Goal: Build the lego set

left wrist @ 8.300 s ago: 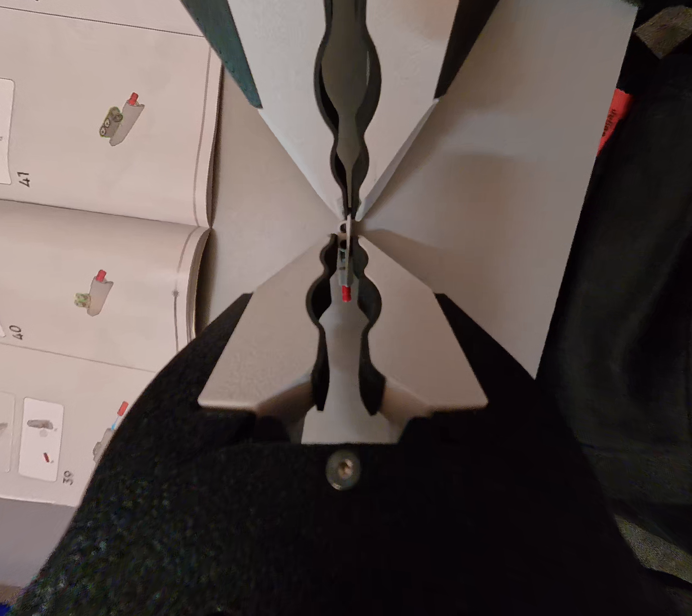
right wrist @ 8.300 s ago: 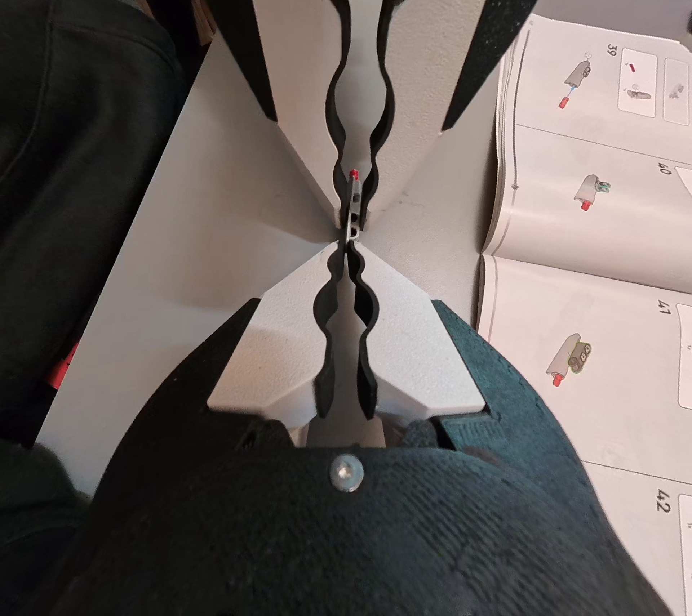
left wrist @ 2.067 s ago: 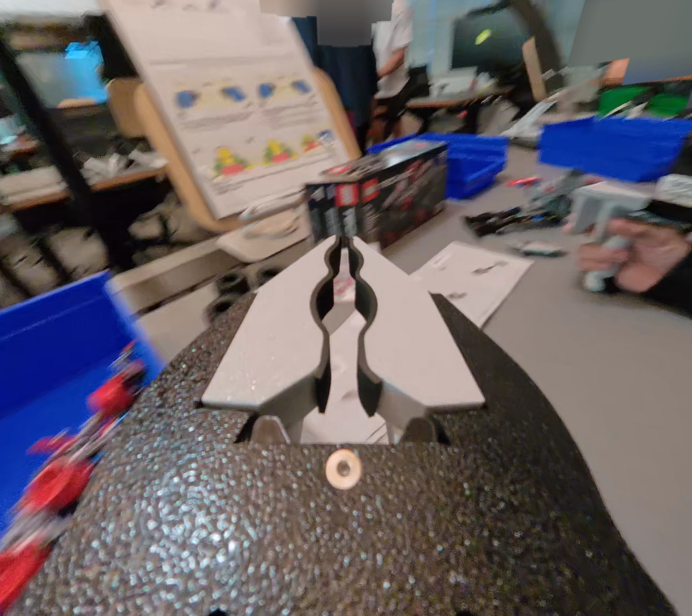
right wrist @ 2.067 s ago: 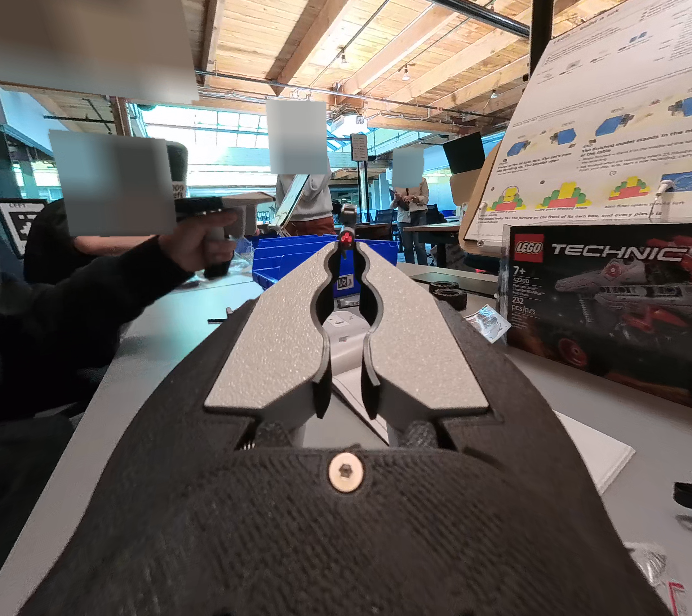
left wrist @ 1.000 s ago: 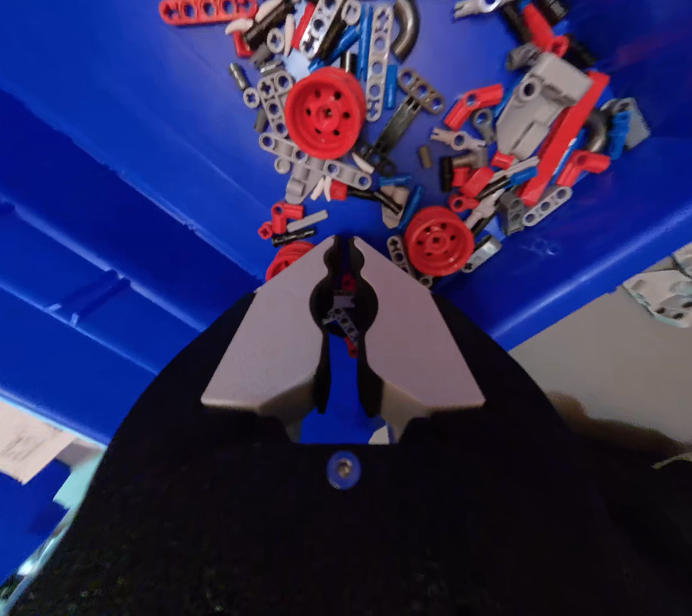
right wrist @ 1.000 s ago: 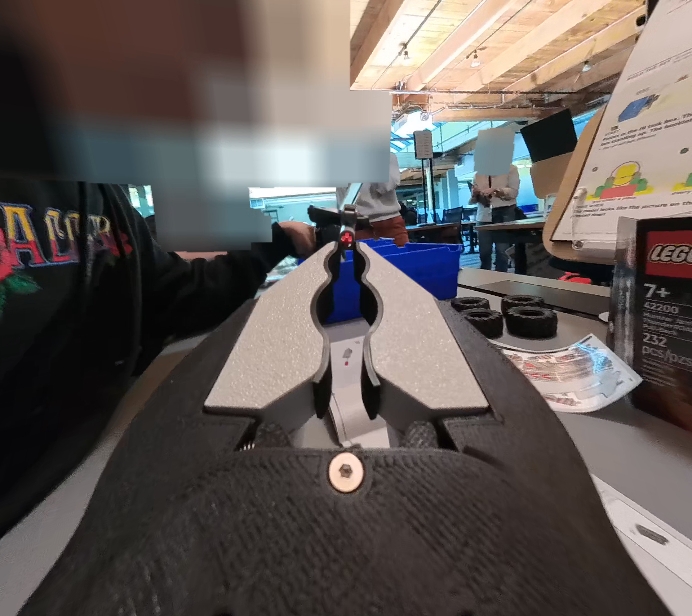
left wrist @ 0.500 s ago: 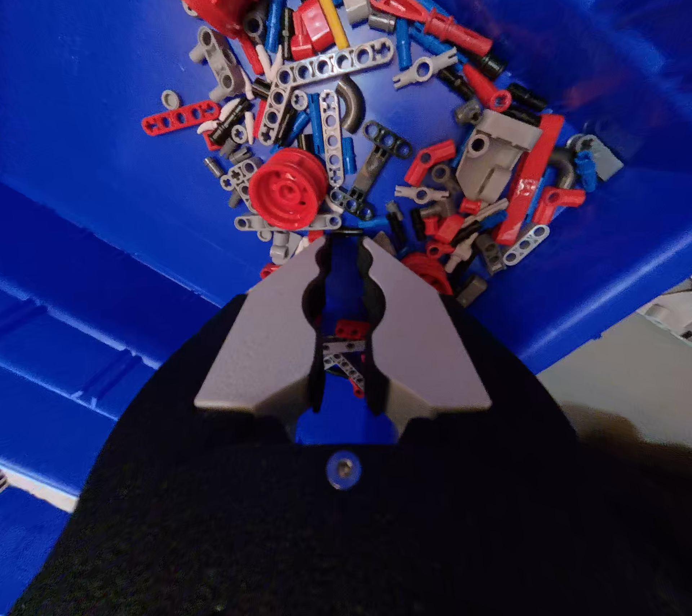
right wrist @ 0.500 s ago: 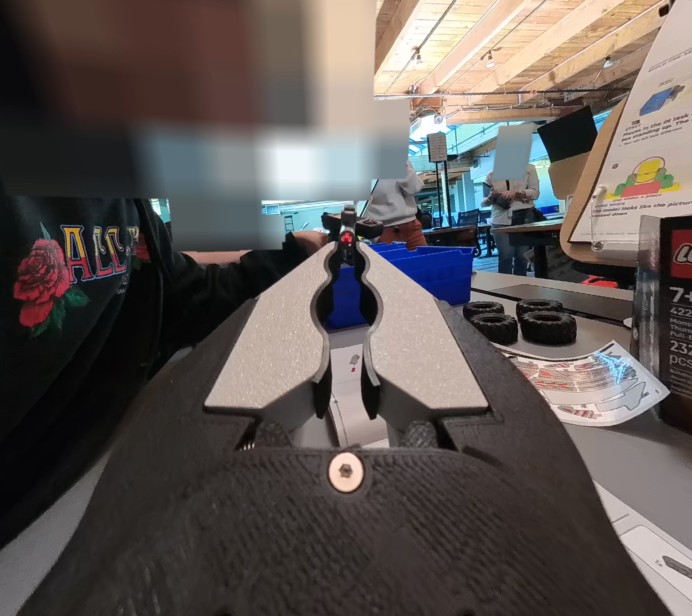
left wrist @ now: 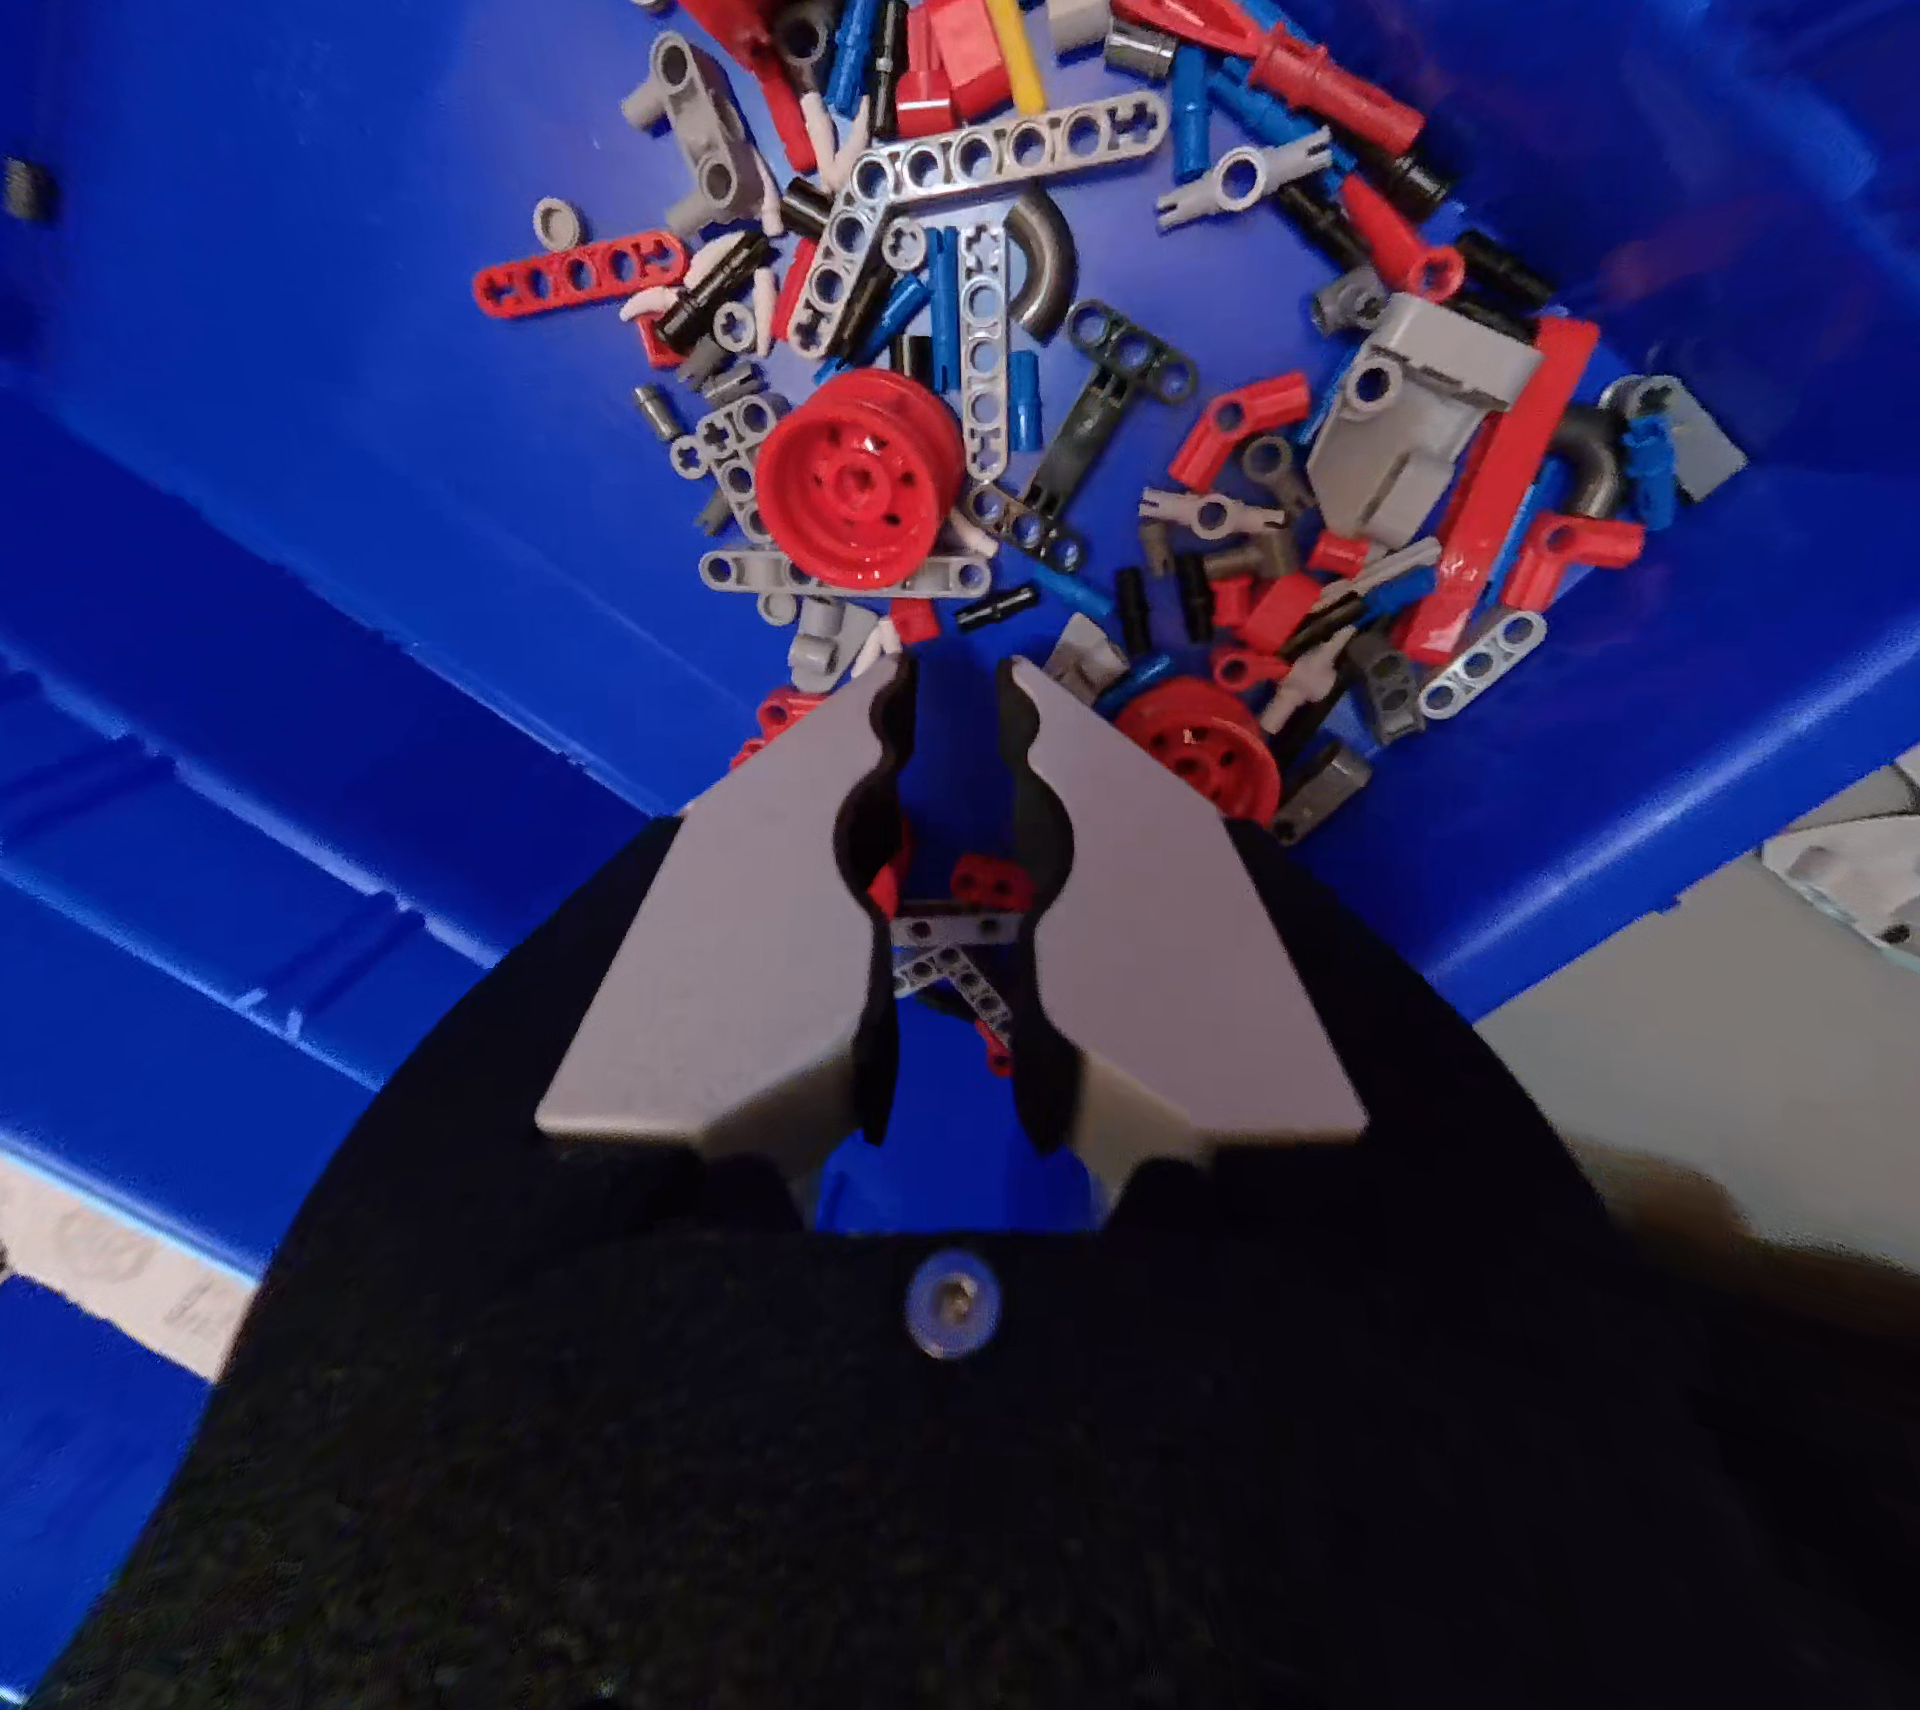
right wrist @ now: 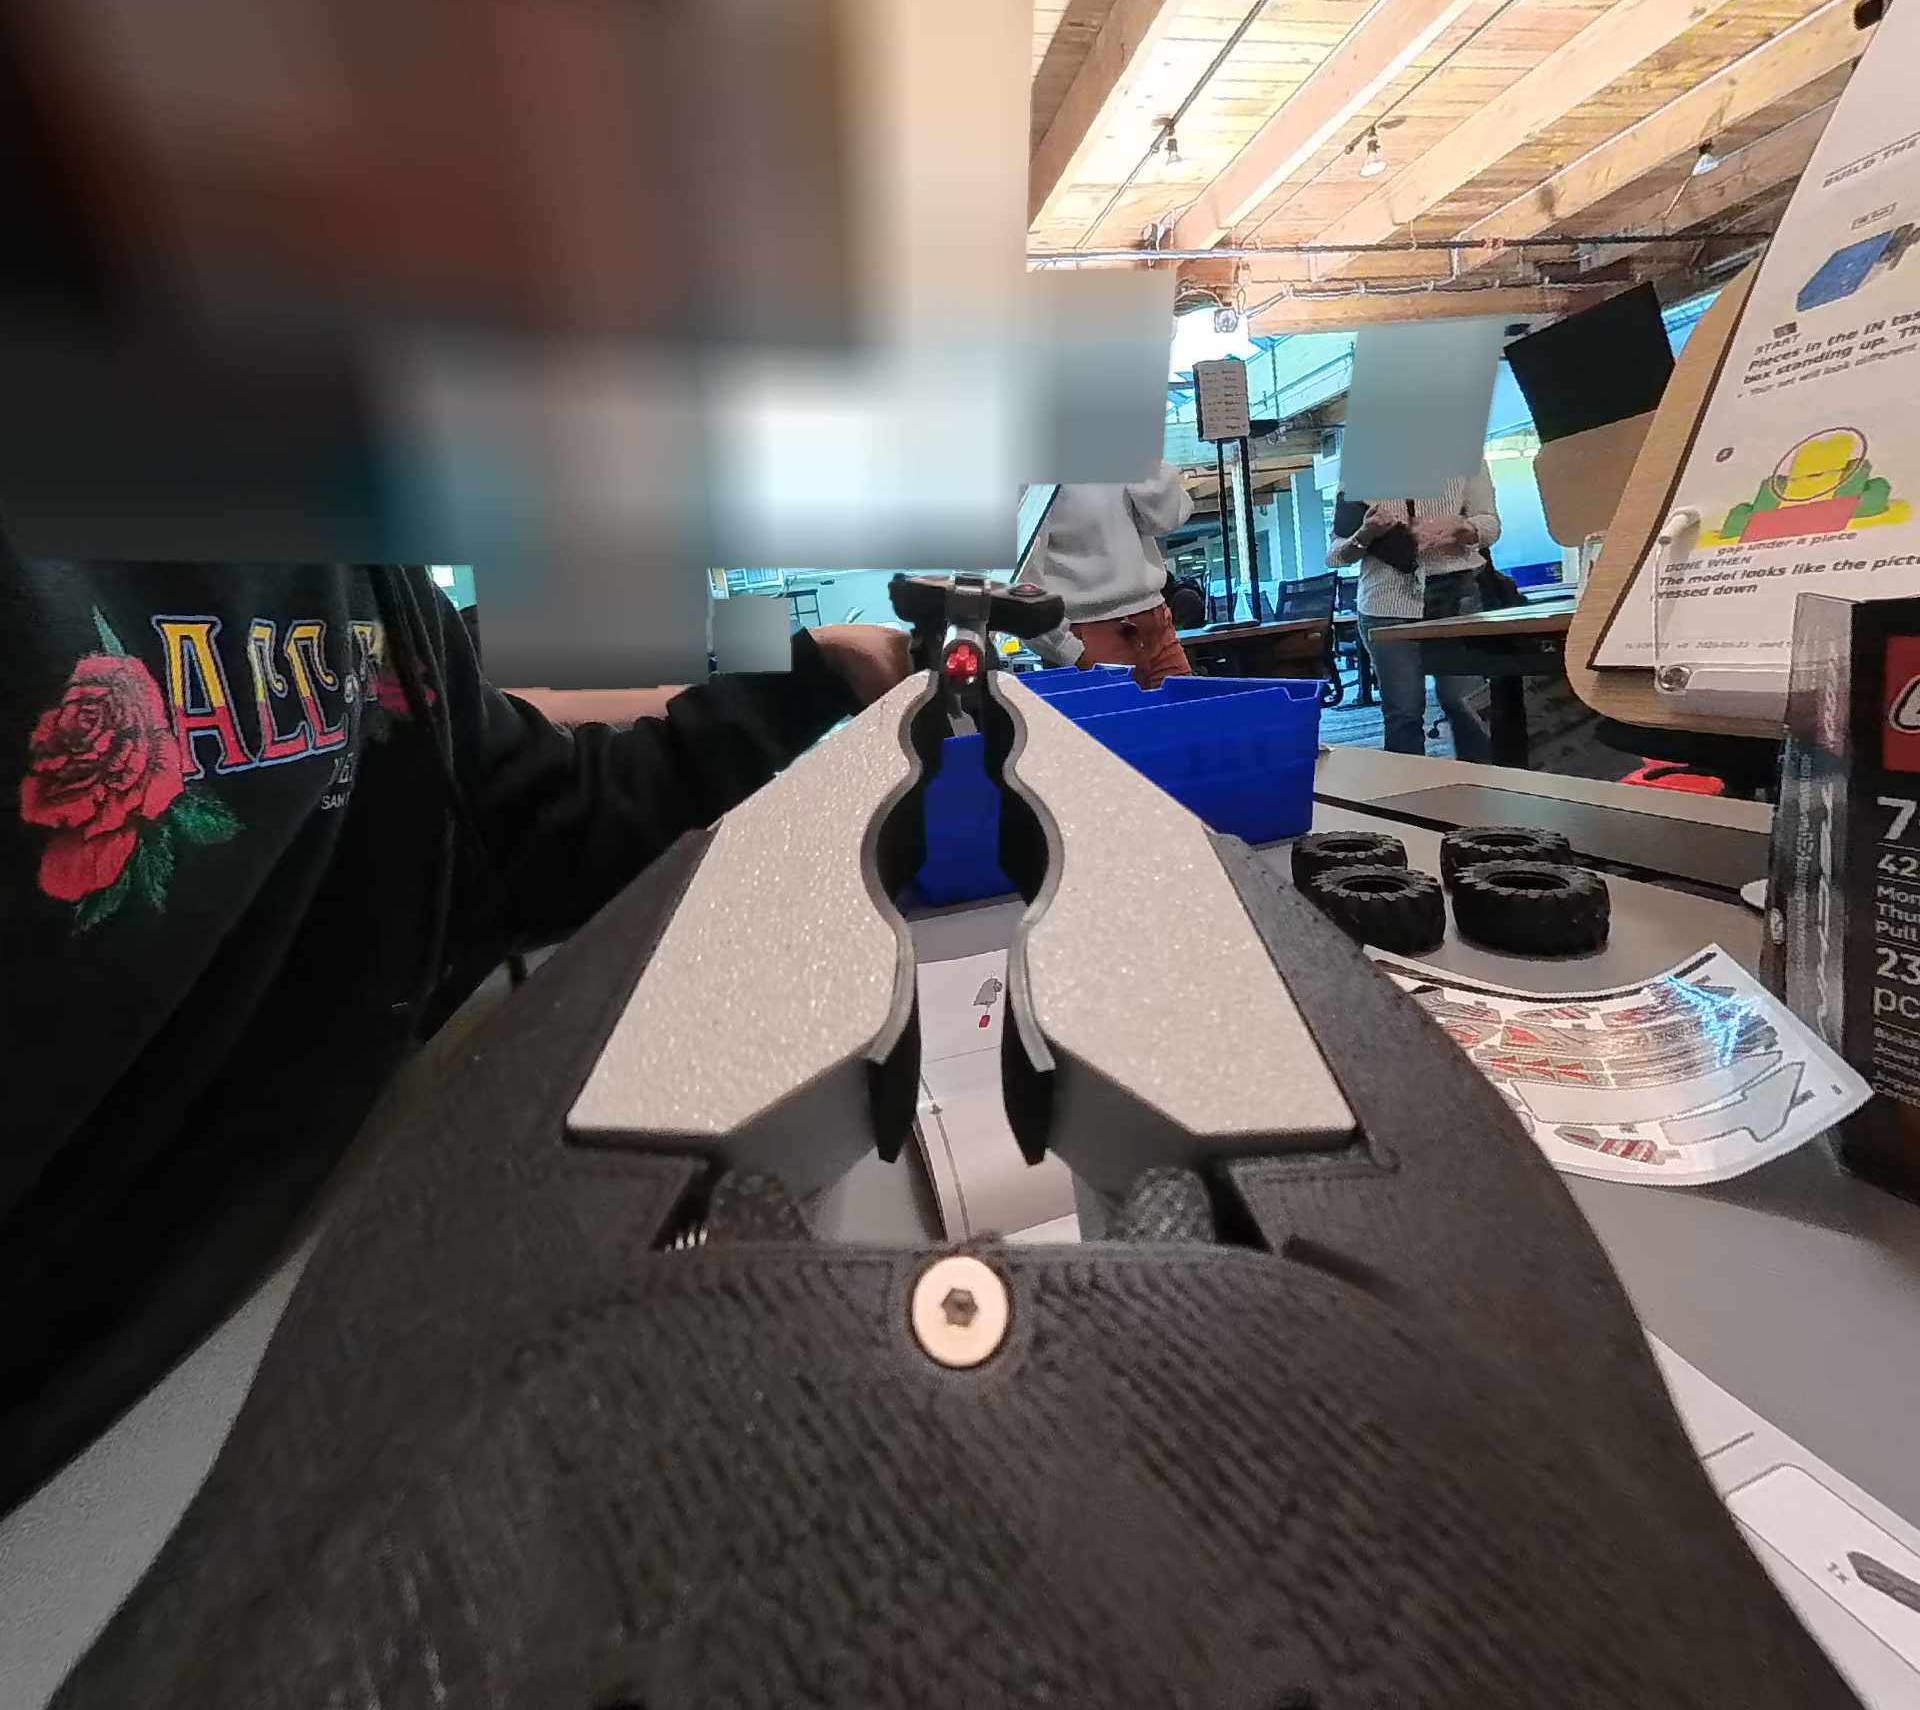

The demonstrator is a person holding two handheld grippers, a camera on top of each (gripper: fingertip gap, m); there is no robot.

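In the left wrist view my left gripper (left wrist: 954,673) is open and empty. It hangs over a blue bin (left wrist: 312,310) full of loose Lego Technic parts: red wheels (left wrist: 858,494), grey beams (left wrist: 1003,154), blue and black pins. A small black pin (left wrist: 997,608) lies just ahead of its tips. In the right wrist view my right gripper (right wrist: 961,678) is shut on a small grey piece with a red pin (right wrist: 961,658), held up at its tips above the table.
In the right wrist view several black tyres (right wrist: 1444,881), a sticker sheet (right wrist: 1621,1068), the set's box (right wrist: 1860,881) and the open instruction booklet (right wrist: 966,1037) lie on the grey table. A blue bin (right wrist: 1174,746) stands behind the gripper. A person in a black sweatshirt (right wrist: 208,829) sits at left. One gripper's finger ends stand about 45 cm off the other's.
My left gripper swung from the room down over the blue bin, moved a little back over the parts and opened its jaws wider. My right gripper still holds the piece and has hardly moved.
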